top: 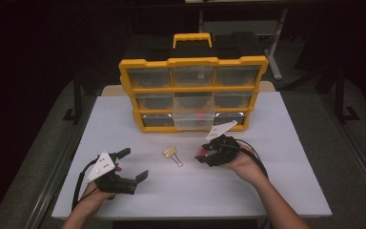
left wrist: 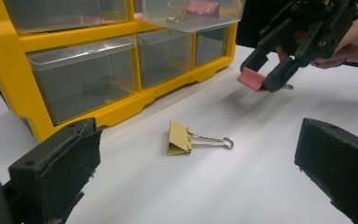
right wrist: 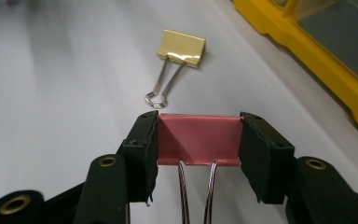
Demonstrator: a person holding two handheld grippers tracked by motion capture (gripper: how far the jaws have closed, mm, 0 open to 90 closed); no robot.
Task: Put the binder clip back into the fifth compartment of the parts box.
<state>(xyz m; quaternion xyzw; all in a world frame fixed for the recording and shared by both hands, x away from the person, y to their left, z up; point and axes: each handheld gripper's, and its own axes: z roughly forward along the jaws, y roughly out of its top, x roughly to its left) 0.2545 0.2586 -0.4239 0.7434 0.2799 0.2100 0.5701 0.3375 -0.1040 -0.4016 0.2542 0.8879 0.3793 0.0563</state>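
My right gripper (right wrist: pixel 198 140) pinches the pink clip (right wrist: pixel 198 144) by its ends just above the table (top: pixel 276 191), the gold clip (top: pixel 171 152) lying near ahead, the yellow cabinet (top: pixel 193 62) with one drawer (top: pixel 193 120) pulled out behind, while my left gripper (top: pixel 132 164) rests spread.

Pink clip's (right wrist: pixel 198 140) wire handles cut off at btm edge.

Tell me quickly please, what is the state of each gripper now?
Left gripper: open, holding nothing, jaws wide apart above the table.
Right gripper: closed on the pink binder clip, pads pressing its two sides.
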